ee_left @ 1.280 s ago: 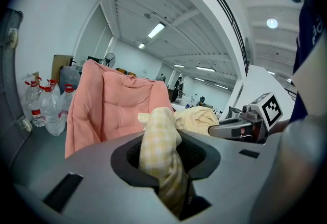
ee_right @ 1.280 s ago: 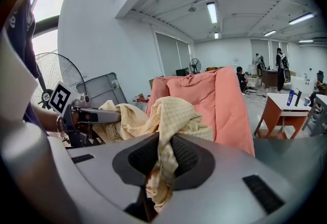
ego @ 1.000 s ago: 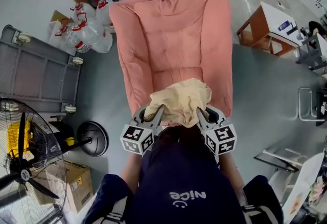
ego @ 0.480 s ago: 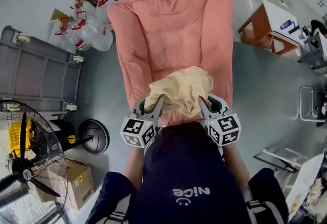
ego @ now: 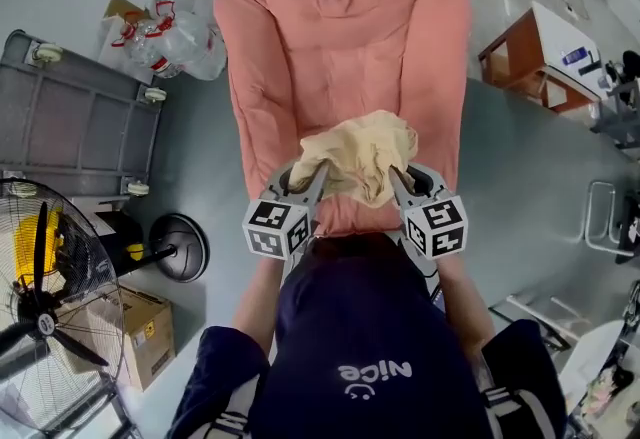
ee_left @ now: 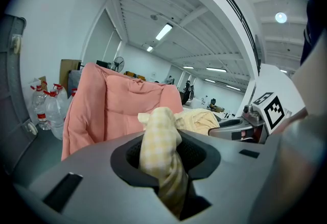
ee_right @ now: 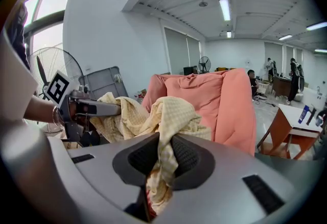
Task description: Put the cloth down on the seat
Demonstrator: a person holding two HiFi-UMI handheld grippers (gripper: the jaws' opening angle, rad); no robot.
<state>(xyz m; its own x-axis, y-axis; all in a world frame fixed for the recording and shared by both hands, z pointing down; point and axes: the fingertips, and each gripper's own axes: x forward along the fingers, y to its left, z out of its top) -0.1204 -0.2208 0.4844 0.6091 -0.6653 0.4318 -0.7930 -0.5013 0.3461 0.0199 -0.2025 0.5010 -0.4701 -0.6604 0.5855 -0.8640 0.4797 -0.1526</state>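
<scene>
yellow cloth (ego: 360, 155) hanging over the pink seat (ego: 340, 57)

a fan (ego: 40, 292) and a grey cart (ego: 70, 122) are standing at far left. the left tool (ego: 308, 179) is clamping one end of the cloth. the cloth is bunching between both tools above the seat's front; whether it is touching the seat is unclear. the right tool (ego: 398, 179) is pinching the other end. a wooden stool (ego: 530, 62) is standing at right.

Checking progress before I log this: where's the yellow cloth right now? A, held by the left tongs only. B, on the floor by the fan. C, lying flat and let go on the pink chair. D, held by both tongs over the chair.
D: the cloth is pinched in both the left tongs and the right tongs, bunched over the front of the pink chair.
</scene>
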